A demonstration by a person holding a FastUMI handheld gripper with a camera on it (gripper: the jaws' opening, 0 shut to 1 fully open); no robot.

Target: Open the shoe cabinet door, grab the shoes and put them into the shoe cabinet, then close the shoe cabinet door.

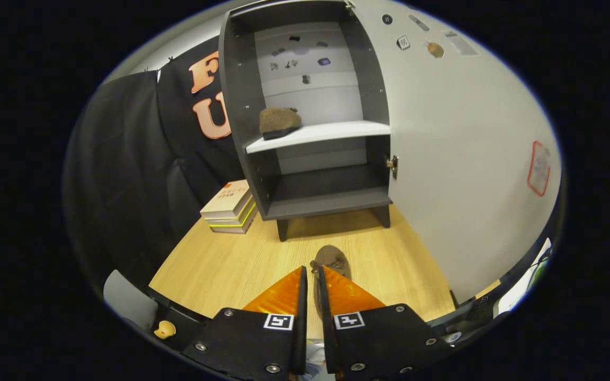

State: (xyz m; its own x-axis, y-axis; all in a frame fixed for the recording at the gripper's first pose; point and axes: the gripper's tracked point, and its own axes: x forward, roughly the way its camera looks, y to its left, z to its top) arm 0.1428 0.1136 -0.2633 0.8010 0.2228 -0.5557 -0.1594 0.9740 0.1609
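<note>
The dark grey shoe cabinet (241, 106) stands on the wooden table (215, 264), and its white door (458, 159) is swung wide open to the right. One brown shoe (279, 121) rests on the left end of the white middle shelf (337, 131). A second brown shoe (334, 259) lies just ahead of my fingers, in front of the cabinet's feet. Its near rim runs back into the narrow gap between them. My gripper (313, 269) is shut on that rim. Whether the shoe still touches the table I cannot tell.
A stack of books (231, 207) lies on the table left of the cabinet's base. The bottom compartment (329, 188) of the cabinet holds nothing. The open door stands close on the right and reaches down to the table's edge.
</note>
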